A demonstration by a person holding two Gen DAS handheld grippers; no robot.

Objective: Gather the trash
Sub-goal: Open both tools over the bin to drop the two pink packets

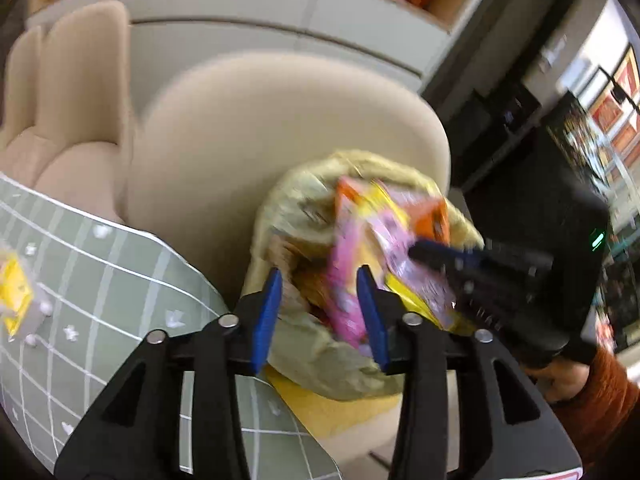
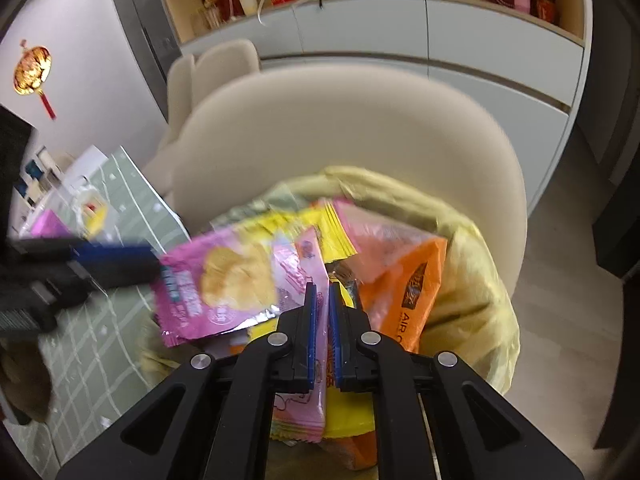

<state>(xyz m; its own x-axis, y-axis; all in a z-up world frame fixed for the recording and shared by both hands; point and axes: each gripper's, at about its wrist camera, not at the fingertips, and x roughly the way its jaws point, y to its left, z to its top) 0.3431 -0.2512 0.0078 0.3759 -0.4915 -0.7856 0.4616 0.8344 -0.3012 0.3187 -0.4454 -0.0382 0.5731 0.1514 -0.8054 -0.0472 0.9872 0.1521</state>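
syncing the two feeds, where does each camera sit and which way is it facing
Left wrist: on the left tool, looking down into the yellow trash bag by the beige chair; its jaws stand open, and the right tool and an orange sleeve show.
Right wrist: on the right tool, angled down at the same bag, shut on a pink wrapper; the left tool shows.
Shared: bag, wrappers, chair, green checked tablecloth.

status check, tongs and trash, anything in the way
Left tongs open over bag. Right tongs shut on pink wrapper, above bag. Nothing blocking.
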